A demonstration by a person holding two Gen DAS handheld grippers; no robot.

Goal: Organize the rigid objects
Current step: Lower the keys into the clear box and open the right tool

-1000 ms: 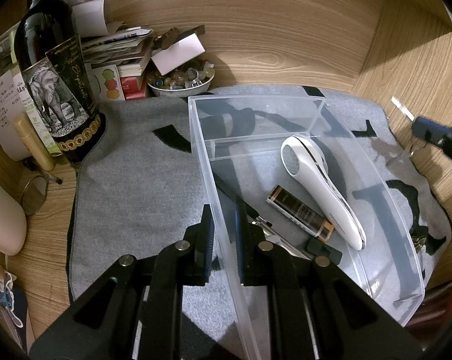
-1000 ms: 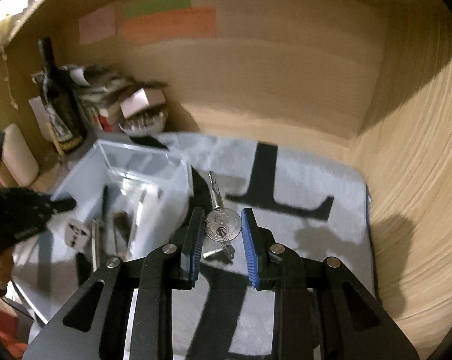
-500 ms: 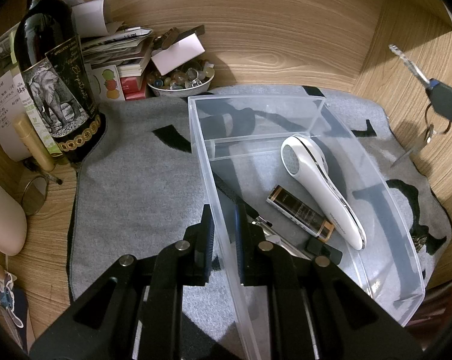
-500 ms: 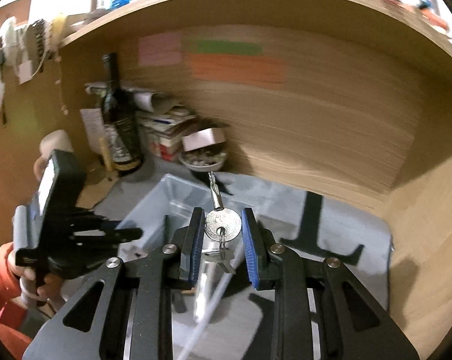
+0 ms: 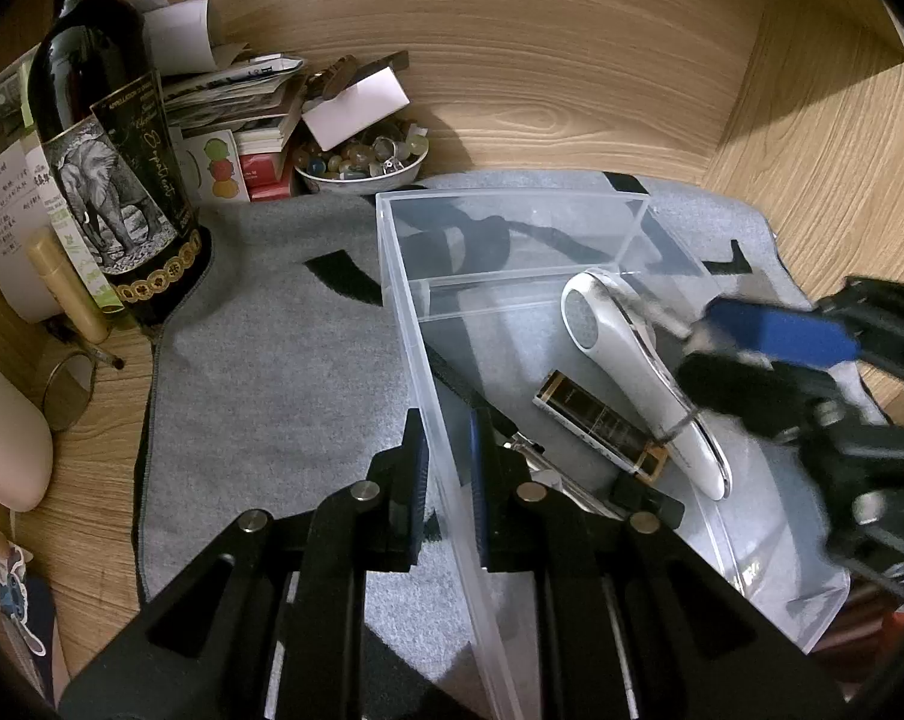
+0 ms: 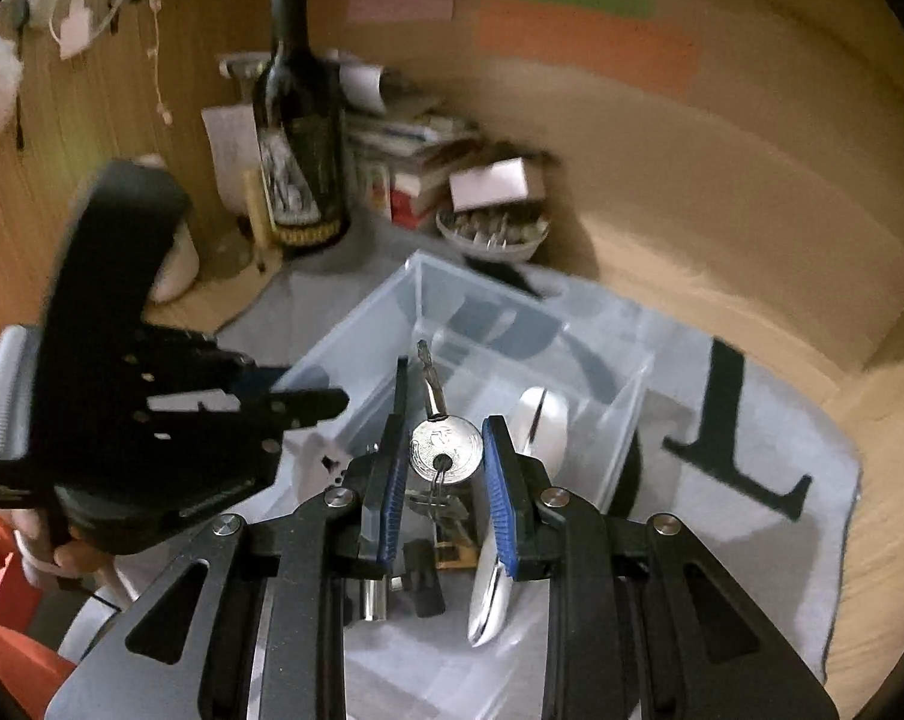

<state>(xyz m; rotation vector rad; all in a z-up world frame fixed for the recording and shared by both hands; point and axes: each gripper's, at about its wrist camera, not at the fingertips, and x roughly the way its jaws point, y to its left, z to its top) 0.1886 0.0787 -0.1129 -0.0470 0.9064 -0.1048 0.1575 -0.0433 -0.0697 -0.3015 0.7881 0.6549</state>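
Warm, dim indoor light from above; the wooden wall (image 5: 571,60) shows a soft bright patch, the corners go black. Fisheye bends the edges. The left view is sharp, save the blurred right tongs (image 5: 691,336). The right view is motion-smeared, bottle (image 6: 296,138) and bowl (image 6: 493,234) soft

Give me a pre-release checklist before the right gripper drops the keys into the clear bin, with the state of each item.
1. Silver round-headed key bunch held in the right gripper: ok, jaws shut on the key head.
2. Keys over the clear plastic bin: ok, the bin floor lies below them in the right wrist view.
3. Bin steadied: ok, left gripper jaws straddle its near wall.
4. Landing spot free: not ok, the white oval handheld device and the black-and-gold rectangular case lie right underneath.
5. Drop height: cannot tell.
6. Back compartment behind the divider: ok, nothing in it.
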